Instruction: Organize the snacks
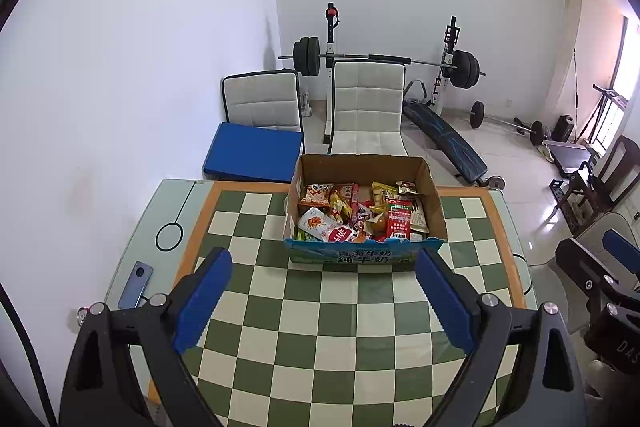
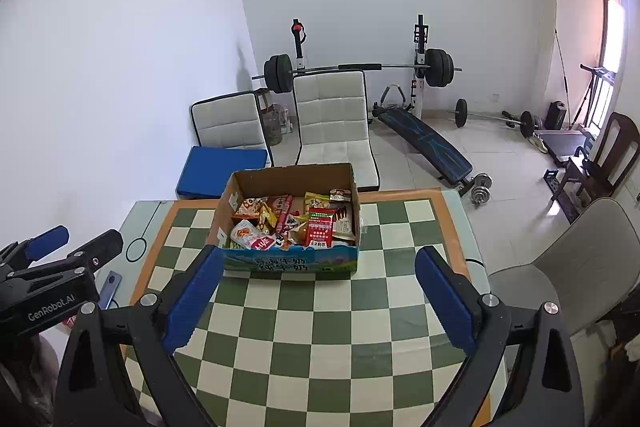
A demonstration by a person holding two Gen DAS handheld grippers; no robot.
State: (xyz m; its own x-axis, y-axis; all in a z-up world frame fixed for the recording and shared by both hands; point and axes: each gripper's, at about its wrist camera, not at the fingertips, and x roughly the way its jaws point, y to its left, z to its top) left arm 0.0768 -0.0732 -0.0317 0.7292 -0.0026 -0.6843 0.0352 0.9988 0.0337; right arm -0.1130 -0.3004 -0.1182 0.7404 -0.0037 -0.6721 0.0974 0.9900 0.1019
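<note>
An open cardboard box stands at the far middle of the checkered table. It holds several snack packets, among them a red packet and a white and red pouch. The box also shows in the right wrist view, with the snack packets inside. My left gripper is open and empty, above the table short of the box. My right gripper is open and empty, also short of the box. Each gripper shows at the edge of the other's view.
A blue phone lies on the table's left edge. Two white chairs and a blue pad stand behind the table. A weight bench and barbell are further back. A grey chair is at the right.
</note>
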